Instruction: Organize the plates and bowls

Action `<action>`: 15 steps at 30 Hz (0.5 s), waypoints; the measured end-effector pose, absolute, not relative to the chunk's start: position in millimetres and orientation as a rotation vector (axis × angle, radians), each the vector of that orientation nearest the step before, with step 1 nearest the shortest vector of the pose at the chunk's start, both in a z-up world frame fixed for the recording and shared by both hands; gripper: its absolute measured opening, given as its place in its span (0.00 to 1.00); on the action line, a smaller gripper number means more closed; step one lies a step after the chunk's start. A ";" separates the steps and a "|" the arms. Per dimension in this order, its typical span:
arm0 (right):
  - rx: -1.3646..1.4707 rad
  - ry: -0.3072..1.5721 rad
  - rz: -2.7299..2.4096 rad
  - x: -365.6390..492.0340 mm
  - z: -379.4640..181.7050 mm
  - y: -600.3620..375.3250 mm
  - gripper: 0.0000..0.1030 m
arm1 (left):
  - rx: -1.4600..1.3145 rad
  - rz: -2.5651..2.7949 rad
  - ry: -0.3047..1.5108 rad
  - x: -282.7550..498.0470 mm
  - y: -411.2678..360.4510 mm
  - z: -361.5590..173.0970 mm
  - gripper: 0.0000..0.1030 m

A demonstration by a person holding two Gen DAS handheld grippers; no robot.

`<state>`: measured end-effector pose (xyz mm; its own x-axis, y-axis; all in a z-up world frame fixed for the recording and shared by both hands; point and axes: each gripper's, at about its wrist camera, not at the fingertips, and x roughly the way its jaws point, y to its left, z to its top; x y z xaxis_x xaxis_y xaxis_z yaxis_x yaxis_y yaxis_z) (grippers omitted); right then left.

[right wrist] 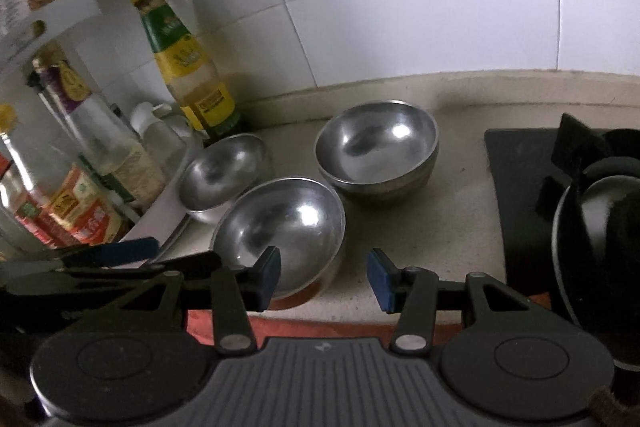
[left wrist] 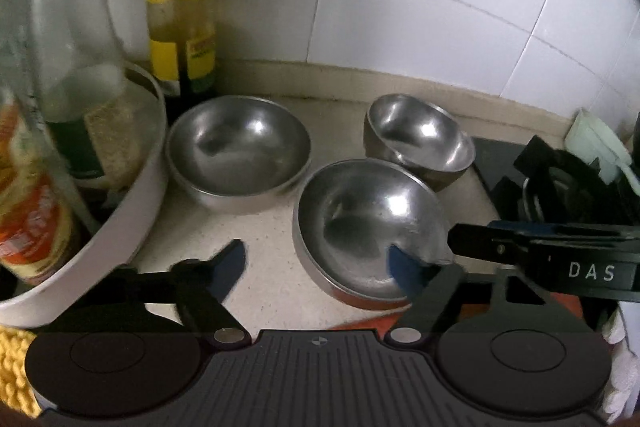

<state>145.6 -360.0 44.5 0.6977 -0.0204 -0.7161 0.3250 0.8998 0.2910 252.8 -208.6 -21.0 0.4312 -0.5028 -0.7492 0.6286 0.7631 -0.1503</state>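
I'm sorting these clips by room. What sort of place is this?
Most likely a home kitchen counter. Three steel bowls, such as the nearest bowl, sit on a speckled countertop beneath a white tiled wall, with a gas hob on one side and a sauce bottle on the other.

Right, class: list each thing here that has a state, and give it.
Near bowl: empty, mouth up.
Back left bowl: empty, mouth up.
Back right bowl: empty, mouth up.
Bottle: upright.
Left gripper: open, astride near bowl's rim.
Right gripper: open, astride near bowl's rim.

Three bowls [left wrist: 370, 227] on counter [left wrist: 260, 235]; stove [right wrist: 520, 187] right, bottles [right wrist: 188, 67] left.
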 end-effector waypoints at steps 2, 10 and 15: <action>0.428 0.793 -0.194 153.7 38.7 -362.6 0.42 | 0.159 -0.731 0.910 262.5 -212.4 -28.1 0.62; 0.482 0.872 -0.151 183.2 12.3 -373.2 0.26 | 0.168 -0.798 0.991 283.2 -225.7 -49.1 0.50; 0.503 0.893 -0.143 185.6 7.2 -381.7 0.17 | 0.155 -0.818 1.006 283.8 -223.4 -47.3 0.51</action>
